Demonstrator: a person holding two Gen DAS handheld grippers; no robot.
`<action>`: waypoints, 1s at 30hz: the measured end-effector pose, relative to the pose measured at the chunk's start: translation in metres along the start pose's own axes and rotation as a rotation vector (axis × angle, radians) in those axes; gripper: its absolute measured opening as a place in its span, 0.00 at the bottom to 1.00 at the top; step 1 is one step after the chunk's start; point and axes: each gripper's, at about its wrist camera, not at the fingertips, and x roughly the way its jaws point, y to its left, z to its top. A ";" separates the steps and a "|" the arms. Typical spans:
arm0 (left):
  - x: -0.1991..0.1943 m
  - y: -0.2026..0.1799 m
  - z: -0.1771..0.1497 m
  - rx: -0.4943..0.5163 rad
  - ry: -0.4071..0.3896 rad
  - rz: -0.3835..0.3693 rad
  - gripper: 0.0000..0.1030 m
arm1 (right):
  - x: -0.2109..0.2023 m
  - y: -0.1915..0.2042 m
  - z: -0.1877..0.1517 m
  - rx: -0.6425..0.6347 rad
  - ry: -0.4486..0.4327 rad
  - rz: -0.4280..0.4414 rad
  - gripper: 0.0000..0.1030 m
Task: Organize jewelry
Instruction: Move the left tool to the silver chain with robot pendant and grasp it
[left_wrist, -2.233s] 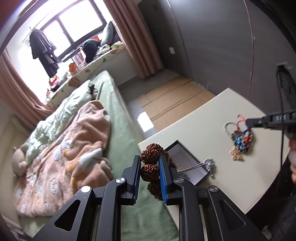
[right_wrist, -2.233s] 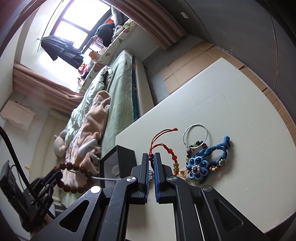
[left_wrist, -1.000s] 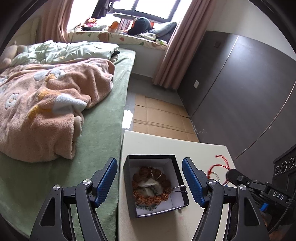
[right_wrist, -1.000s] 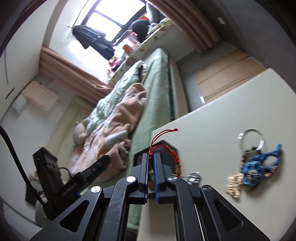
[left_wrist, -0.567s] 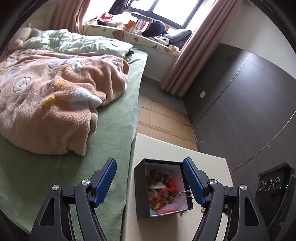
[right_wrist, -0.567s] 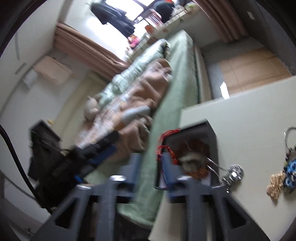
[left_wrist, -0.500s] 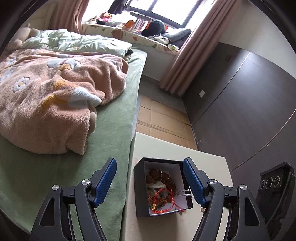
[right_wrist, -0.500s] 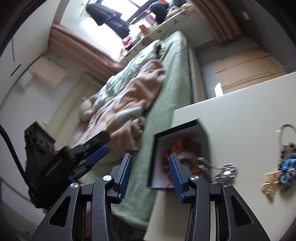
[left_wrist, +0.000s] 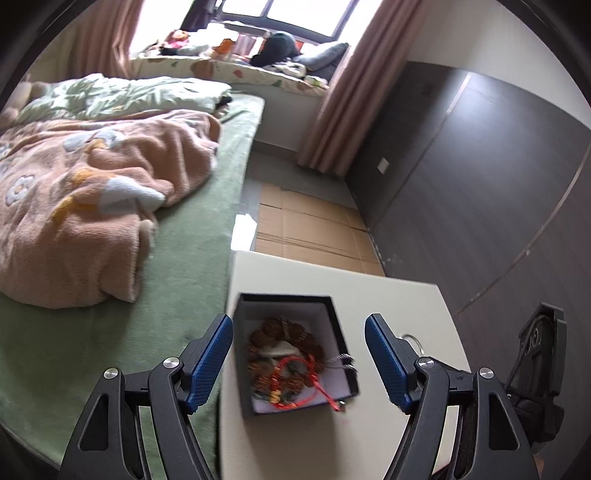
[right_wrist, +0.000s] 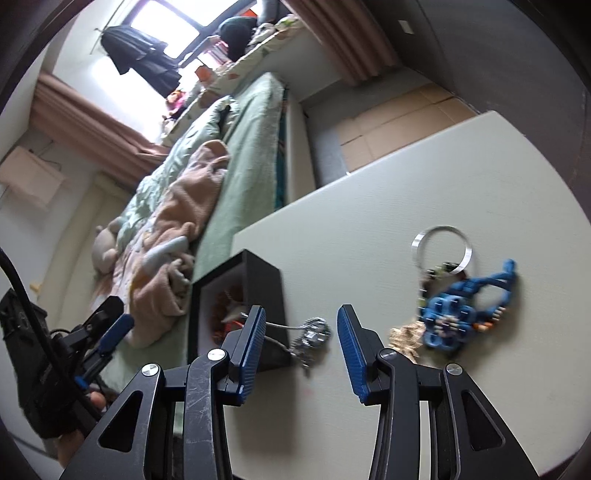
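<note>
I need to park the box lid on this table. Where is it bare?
Bare: the table stretch from its far edge down to the silver ring, and the near strip under the right claw. Crowded: the black box with the silver pendant beside it, and the blue knotted bracelet cluster on the right.
</note>
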 end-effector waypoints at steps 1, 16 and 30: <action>0.001 -0.006 -0.003 0.013 0.006 -0.006 0.73 | -0.002 -0.003 -0.001 0.000 0.005 -0.014 0.41; 0.033 -0.074 -0.041 0.111 0.122 -0.115 0.60 | -0.036 -0.053 -0.007 0.114 0.006 -0.077 0.41; 0.074 -0.107 -0.087 0.251 0.187 -0.023 0.60 | -0.054 -0.067 -0.007 0.146 -0.008 -0.052 0.41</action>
